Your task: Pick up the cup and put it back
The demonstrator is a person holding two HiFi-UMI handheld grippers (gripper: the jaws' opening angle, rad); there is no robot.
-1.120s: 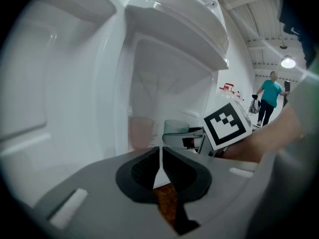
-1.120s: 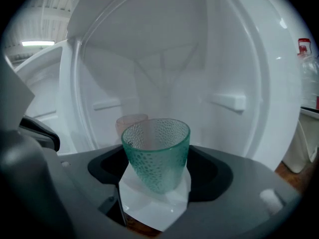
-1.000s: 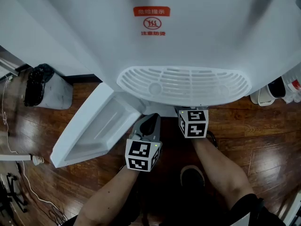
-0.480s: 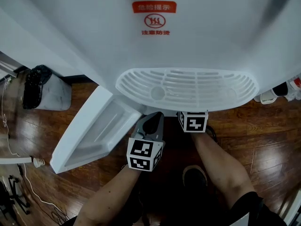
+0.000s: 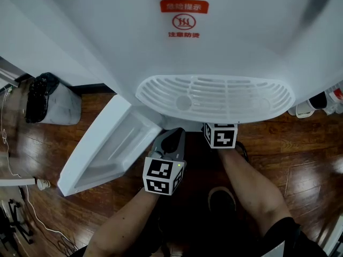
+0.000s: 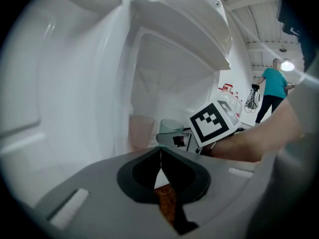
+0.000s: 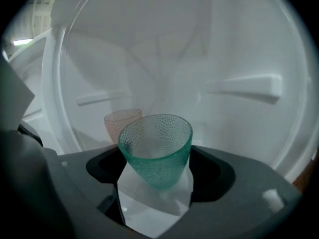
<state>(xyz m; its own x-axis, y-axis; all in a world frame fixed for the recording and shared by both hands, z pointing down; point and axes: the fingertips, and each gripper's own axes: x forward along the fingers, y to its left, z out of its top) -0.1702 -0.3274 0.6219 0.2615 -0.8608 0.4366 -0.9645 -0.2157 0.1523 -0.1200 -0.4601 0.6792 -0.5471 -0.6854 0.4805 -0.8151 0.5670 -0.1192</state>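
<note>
Cup: the green cup (image 7: 155, 151) sits between the right gripper (image 7: 155, 180) fingers, just in front of the pink cup (image 7: 119, 123).
Right fingers: spread wide round it, just been opening.
Left gripper (image 6: 160, 156): fingers pressed together, empty.

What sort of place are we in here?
Likely an indoor office or break-room corner: a white floor-standing water dispenser with a red warning label, its slotted white drip tray, dark wooden floorboards.

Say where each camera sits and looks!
Head view: on the head, looking down at the water dispenser; shows forearms, left gripper, right gripper.
Left gripper view: on that gripper, facing the cabinet past shut jaws; shows right forearm.
Right gripper view: on that gripper; just-opening jaws flank the green cup, pink cup behind.
Gripper views share both cups.
</note>
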